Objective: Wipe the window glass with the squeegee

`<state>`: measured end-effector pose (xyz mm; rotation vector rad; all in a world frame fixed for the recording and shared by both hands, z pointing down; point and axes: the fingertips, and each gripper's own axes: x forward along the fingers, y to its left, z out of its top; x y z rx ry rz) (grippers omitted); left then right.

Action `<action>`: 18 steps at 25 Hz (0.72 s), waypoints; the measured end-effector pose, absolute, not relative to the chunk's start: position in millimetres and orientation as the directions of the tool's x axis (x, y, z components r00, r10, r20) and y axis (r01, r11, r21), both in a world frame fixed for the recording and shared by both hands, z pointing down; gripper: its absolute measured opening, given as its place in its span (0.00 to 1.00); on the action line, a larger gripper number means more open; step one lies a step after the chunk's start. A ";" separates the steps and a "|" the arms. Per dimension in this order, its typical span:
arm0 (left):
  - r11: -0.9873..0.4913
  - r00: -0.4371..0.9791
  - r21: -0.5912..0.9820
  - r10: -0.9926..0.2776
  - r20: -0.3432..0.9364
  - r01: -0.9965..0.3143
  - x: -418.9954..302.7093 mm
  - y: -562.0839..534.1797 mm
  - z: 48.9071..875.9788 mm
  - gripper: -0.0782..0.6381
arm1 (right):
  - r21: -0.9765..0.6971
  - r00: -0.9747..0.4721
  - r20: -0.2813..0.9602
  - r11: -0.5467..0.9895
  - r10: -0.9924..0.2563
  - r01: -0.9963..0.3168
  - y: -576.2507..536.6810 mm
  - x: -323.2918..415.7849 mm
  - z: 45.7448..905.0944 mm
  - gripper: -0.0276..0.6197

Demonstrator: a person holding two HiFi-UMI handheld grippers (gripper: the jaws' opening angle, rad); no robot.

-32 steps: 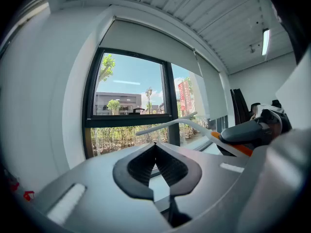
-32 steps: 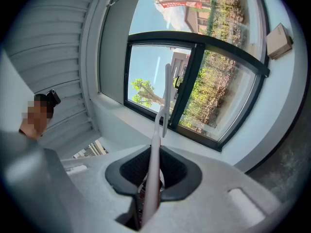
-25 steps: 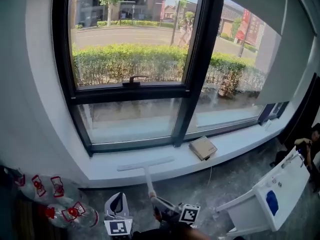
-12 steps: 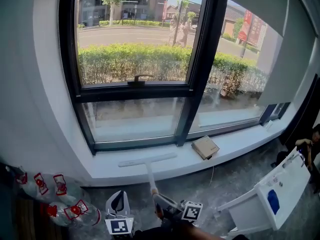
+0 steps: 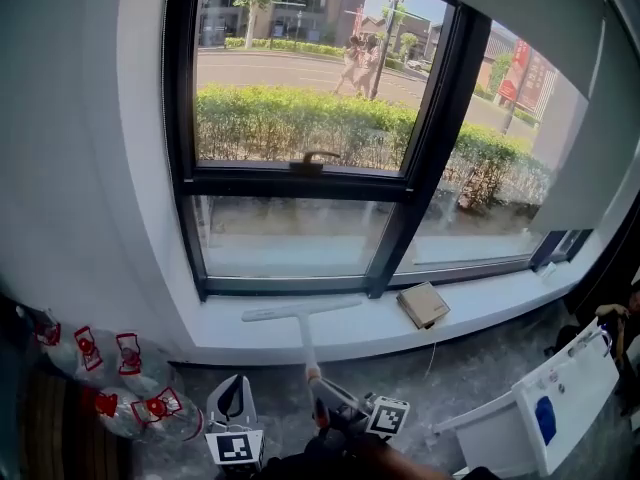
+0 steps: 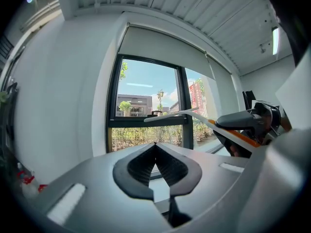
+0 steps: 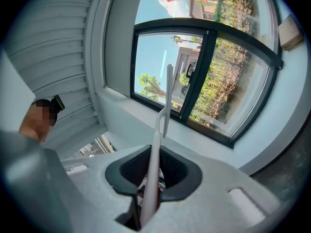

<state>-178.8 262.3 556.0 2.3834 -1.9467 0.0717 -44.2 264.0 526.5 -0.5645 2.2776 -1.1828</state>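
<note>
A dark-framed window [image 5: 420,158] fills most of the head view, with a green hedge [image 5: 270,118] and a street outside its window glass [image 5: 300,78]. A white sill [image 5: 240,340] runs below it.

The squeegee [image 5: 300,311] is held out in front of the sill, its white blade roughly level and just under the lower window frame, not on the glass. Its thin handle slopes down to the right gripper [image 5: 320,406] at the bottom edge. In the right gripper view, the right gripper [image 7: 151,154] has its jaws closed on the handle, and the squeegee [image 7: 167,96] rises from between them towards the window.

The left gripper [image 5: 232,400] hangs just left of it, pointing upward. In the left gripper view, the left gripper [image 6: 155,147] has its jaw tips together with nothing between them, and the squeegee [image 6: 181,113] crosses the upper right.

A small cardboard box [image 5: 423,305] lies on the sill, to the right of the blade. Clear bottles with red labels [image 5: 125,383] lie at the lower left. A white piece of furniture [image 5: 560,388] stands at the lower right.

Compared with one second ago, the whole window sits further right and lower in the head view, and more of the left wall shows. The blade appears slightly higher against the sill, nearer the lower frame. Both grippers hold as before.
</note>
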 end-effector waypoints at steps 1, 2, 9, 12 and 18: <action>-0.195 0.196 0.021 -0.978 0.073 -0.981 -181.0 260.2 552.9 0.13 | -0.834 -0.788 -0.245 0.537 -0.565 -0.126 261.9 -46.3 524.3 0.11; -0.191 0.192 0.022 -0.979 0.074 -0.981 -182.5 257.9 549.6 0.13 | -0.832 -0.791 -0.245 0.540 -0.561 -0.125 259.6 -47.9 522.3 0.11; -0.157 0.157 0.005 -0.986 0.058 -0.988 -192.2 227.5 536.9 0.13 | -0.815 -0.809 -0.268 0.571 -0.523 -0.100 223.5 -55.9 512.3 0.11; -0.142 0.141 -0.006 -0.987 0.071 -0.990 -195.6 203.8 537.3 0.13 | -0.816 -0.813 -0.275 0.572 -0.514 -0.085 193.8 -58.0 513.4 0.11; -0.127 0.126 -0.033 -0.991 0.036 -0.991 -192.9 125.9 508.8 0.13 | -0.798 -0.818 -0.292 0.598 -0.496 -0.078 118.8 -50.4 508.4 0.11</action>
